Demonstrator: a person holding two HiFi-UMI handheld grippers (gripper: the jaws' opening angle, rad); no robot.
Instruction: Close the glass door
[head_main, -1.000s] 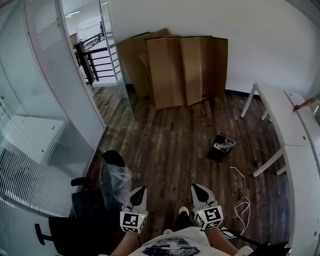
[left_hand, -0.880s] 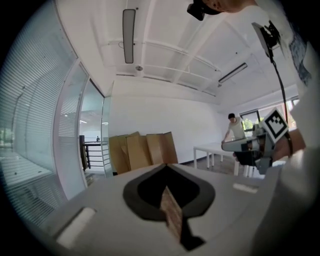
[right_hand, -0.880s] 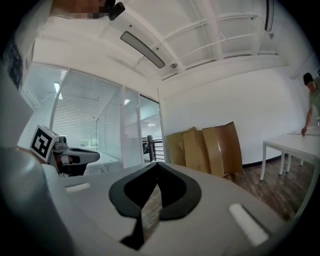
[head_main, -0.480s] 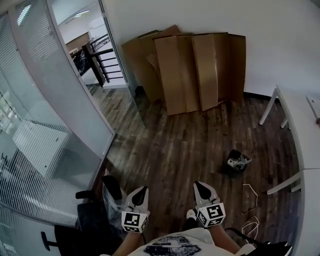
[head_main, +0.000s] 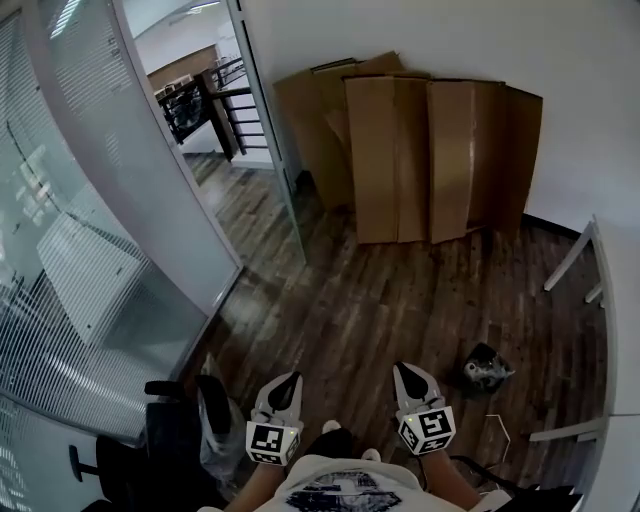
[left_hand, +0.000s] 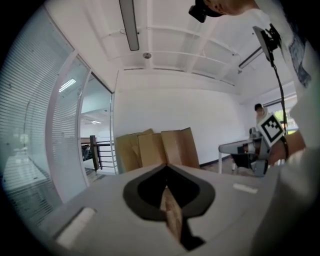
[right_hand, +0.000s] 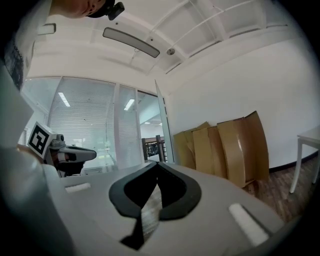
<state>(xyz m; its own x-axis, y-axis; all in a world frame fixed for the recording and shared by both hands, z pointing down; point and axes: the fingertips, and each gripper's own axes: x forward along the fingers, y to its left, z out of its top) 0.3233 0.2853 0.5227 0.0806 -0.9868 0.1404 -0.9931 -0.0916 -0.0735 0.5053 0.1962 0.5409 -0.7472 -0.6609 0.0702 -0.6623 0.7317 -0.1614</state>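
The person is on the move: over the last second the cardboard sheets (head_main: 430, 160) on the far wall have grown and slid right in the head view, the bin (head_main: 485, 368) has dropped toward the near right, and the white table (head_main: 612, 330) has all but slipped off the right edge, so the walk is heading forward and left, toward the doorway. The glass door (head_main: 150, 200) stands at the left, swung open into the room by the look of it, with the gap and a dark railing (head_main: 215, 105) showing beyond it at the far left. The 2 tools ride out in front just as they did before: the left gripper (head_main: 288, 382) has its jaws pressed together with nothing between them, and the right gripper (head_main: 402, 372) is the same, tips meeting and empty, both pointing roughly level at the far wall. Neither touches the door; it sits well apart from them, off to the left. My read is that this is the approach and none of the closing is done; next a closed tip has to reach the door's edge and push it round to the frame post (head_main: 275, 140), though I can't make out a handle from here
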